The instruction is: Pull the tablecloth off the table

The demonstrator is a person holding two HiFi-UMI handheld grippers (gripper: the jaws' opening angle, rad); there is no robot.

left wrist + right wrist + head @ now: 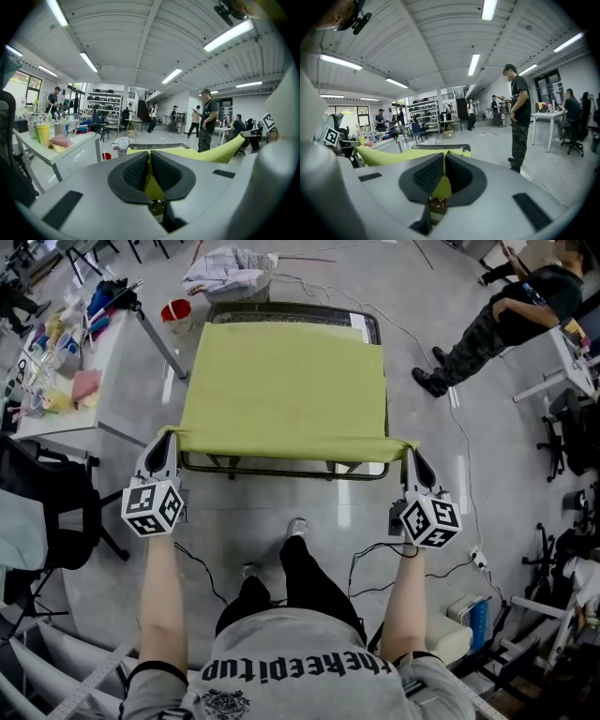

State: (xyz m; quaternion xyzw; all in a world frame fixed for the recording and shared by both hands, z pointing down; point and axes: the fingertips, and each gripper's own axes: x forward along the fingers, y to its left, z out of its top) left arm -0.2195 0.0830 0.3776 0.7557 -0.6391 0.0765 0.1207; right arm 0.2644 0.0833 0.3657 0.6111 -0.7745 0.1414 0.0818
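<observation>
A yellow-green tablecloth (286, 390) covers most of a small dark-framed table (292, 311); the table's far end is bare. My left gripper (168, 435) is shut on the cloth's near left corner, and my right gripper (410, 450) is shut on the near right corner. The near hem is lifted and stretched between them, past the table's front edge. In the left gripper view the cloth (151, 177) is pinched between the black pads (135, 172). The right gripper view shows the cloth (442, 187) clamped between its pads (427, 175) the same way.
A white worktable (82, 381) crowded with cups and supplies stands to the left, with a black chair (47, 507) beside me. A red bucket (175, 314) and a heap of fabric (230, 273) lie beyond the table. A person (506, 317) stands at the right. Cables (375, 563) trail on the floor.
</observation>
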